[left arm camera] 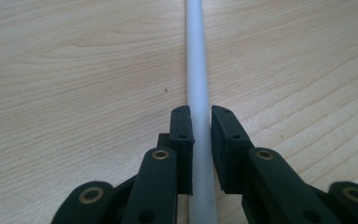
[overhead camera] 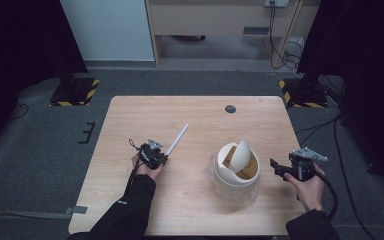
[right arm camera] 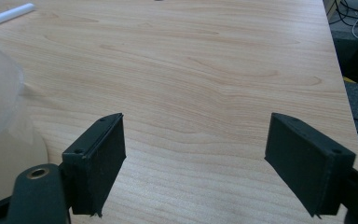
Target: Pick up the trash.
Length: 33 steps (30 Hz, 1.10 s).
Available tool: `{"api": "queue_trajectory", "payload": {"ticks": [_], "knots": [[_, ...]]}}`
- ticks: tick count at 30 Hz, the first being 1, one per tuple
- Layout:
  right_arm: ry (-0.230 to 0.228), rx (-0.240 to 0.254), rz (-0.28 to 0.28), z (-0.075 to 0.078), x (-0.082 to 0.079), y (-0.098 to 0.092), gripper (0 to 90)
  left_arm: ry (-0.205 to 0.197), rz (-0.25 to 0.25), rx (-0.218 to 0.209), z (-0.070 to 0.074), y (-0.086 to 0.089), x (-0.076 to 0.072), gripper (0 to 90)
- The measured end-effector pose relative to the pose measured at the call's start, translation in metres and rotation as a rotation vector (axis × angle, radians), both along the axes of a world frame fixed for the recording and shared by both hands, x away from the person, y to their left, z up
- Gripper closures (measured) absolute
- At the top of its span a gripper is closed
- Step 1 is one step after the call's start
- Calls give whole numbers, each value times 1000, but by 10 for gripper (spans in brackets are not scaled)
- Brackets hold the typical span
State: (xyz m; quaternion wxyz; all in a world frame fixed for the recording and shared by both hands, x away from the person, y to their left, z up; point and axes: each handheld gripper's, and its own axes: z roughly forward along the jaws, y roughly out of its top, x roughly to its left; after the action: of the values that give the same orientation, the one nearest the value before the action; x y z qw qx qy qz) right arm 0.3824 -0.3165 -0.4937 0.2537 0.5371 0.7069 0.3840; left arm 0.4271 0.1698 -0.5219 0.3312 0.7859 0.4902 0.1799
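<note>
Left gripper (left arm camera: 200, 126) clamped on tube (left arm camera: 196, 70) near one end; right gripper (right arm camera: 196, 154) agape over bare desk (right arm camera: 205, 70). Risk: tube pivoting or slipping, long overhang levering against fingers (left arm camera: 182, 135).

Round dark grommet (overhead camera: 230, 109) near the wooden table's (overhead camera: 190, 205) far edge.

Left tool (overhead camera: 161, 159) grips white rod (overhead camera: 177, 139); right tool (overhead camera: 276, 168) beside white swing-lid bin (overhead camera: 236, 172).

bench (overhead camera: 130, 200) far half bare | bin (overhead camera: 236, 172) blocks centre-right | rod (overhead camera: 177, 139) lies across left-centre | right edge free
</note>
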Motion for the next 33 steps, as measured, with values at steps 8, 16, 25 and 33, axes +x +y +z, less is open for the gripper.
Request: {"api": "queue_trajectory", "payload": {"ticks": [8,16,25,33], "knots": [[-3,3,-1,1,0,-1,204,-70,3,-74,22,9,-7,789],[-5,9,-5,1,0,-2,205,-140,6,-156,46,21,-17,791],[-11,15,-9,1,0,-4,205,-269,-17,-227,77,34,-37,790],[-54,52,-22,9,1,-7,212,-371,-31,-273,96,39,-52,790]]}}
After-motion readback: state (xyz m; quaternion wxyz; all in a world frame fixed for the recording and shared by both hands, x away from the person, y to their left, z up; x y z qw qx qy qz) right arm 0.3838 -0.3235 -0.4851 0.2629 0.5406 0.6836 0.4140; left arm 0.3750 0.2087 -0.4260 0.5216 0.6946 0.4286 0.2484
